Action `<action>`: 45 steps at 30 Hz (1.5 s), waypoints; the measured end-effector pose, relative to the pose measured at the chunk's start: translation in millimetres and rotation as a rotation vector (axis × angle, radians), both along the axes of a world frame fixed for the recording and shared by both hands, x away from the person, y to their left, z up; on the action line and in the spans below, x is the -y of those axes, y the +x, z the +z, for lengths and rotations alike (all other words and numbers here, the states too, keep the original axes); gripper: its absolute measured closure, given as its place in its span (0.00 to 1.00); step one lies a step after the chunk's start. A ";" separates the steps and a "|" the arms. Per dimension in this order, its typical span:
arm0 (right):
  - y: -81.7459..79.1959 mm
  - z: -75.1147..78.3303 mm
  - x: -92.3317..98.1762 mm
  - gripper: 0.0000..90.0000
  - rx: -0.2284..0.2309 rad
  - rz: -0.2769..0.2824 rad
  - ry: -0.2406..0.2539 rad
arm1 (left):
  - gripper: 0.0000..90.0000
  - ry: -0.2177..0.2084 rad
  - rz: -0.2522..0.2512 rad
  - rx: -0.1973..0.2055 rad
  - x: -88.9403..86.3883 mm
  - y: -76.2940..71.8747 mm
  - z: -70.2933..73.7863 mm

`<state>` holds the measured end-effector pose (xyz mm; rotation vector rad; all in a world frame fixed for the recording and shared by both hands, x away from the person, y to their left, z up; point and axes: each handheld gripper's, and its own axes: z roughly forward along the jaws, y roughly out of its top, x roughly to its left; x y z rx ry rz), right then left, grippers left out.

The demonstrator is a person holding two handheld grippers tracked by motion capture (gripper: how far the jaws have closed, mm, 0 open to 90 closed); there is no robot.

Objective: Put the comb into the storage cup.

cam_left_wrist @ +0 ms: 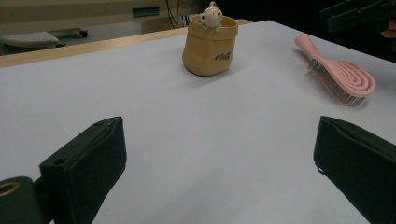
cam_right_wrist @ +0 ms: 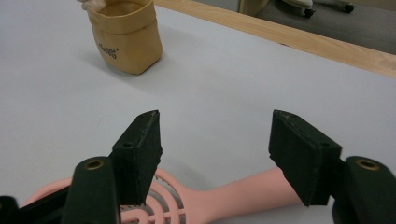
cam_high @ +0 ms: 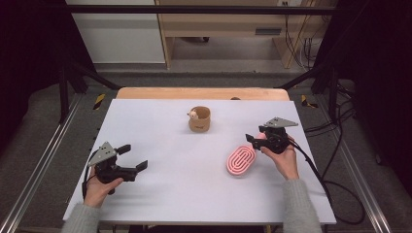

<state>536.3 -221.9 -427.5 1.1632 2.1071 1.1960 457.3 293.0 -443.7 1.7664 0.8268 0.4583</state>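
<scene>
1. Hovering: right gripper [cam_right_wrist: 212, 154] sits spread just above the pink brush [cam_high: 240, 161], jaws either side of its handle, nothing pinched.
2. Brush lies flat on the white bench [cam_high: 170, 194], right of centre.
3. Left gripper [cam_left_wrist: 219, 168] spread and empty, well apart from the brush.
4. Tan pouch [cam_high: 199, 120] stands upright farther back.
5. Step looks like pre-grasp; next: lower, centre on handle, close.

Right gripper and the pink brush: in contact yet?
Cannot tell. In the right gripper view the right gripper is open over the pink brush, its handle below and between the jaws, but no gap or contact shows plainly.
</scene>
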 end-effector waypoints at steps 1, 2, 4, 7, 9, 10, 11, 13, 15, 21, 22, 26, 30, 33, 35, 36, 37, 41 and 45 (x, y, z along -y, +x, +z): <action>0.0 0.0 0.0 0.39 0.000 0.000 0.000 | 0.03 0.000 0.000 0.000 0.0 0.0 0.0; 2.6 -0.4 0.1 0.42 -0.006 -0.006 -0.005 | 0.03 0.001 0.000 0.000 0.1 0.0 -0.1; 4.2 -0.8 0.4 0.43 -0.007 -0.010 -0.010 | 0.03 0.001 0.000 0.000 0.1 0.1 -0.1; 9.1 -1.9 1.3 0.48 -0.013 -0.024 -0.023 | 0.03 0.003 0.000 0.000 0.2 0.2 -0.2; 13.6 -3.0 2.1 0.53 -0.024 -0.042 -0.025 | 0.03 0.003 0.000 0.000 0.1 0.1 -0.2; 15.3 -3.4 2.4 0.55 -0.029 -0.046 -0.028 | 0.03 0.001 0.000 0.001 0.0 0.0 -0.1; 16.8 -3.9 2.6 0.56 -0.034 -0.049 -0.031 | 0.03 0.000 0.000 0.001 -0.2 0.1 0.0; 19.7 -4.7 3.5 0.59 -0.041 -0.055 -0.042 | 0.03 -0.001 0.000 0.000 -0.3 0.2 -0.1; 22.1 -5.6 4.2 0.60 -0.047 -0.063 -0.047 | 0.03 0.000 0.000 0.000 -0.3 0.2 -0.2; 28.4 -8.4 6.0 0.69 -0.062 -0.066 -0.069 | 0.03 0.001 0.001 0.000 -0.2 0.3 -0.3; 28.9 -8.8 5.9 0.71 -0.063 -0.068 -0.073 | 0.03 0.001 0.001 -0.001 -0.2 0.4 -0.5; 32.8 -12.9 4.9 0.75 -0.072 -0.076 -0.090 | 0.03 0.002 0.001 0.000 0.0 0.3 -0.7; 35.4 -15.4 5.4 0.80 -0.087 -0.081 -0.103 | 0.03 0.001 0.000 0.000 0.0 0.3 -0.7; 39.2 -17.7 6.7 0.84 -0.095 -0.087 -0.104 | 0.03 0.002 -0.001 0.000 0.0 0.4 -0.7; 40.8 -19.4 6.9 0.85 -0.097 -0.086 -0.109 | 0.03 0.000 -0.001 0.001 0.0 0.2 -0.6; 41.4 -20.2 6.6 0.86 -0.097 -0.087 -0.113 | 0.03 0.001 -0.001 0.001 0.1 0.2 -0.6; 42.1 -21.1 6.8 0.87 -0.099 -0.088 -0.124 | 0.03 0.001 -0.001 0.001 0.1 0.2 -0.6; 43.5 -22.7 8.3 0.91 -0.107 -0.086 -0.142 | 0.03 0.001 -0.001 0.002 0.2 0.1 -0.6; 46.2 -24.8 11.2 0.97 -0.115 -0.087 -0.142 | 0.03 0.003 0.001 0.000 0.0 0.5 -1.0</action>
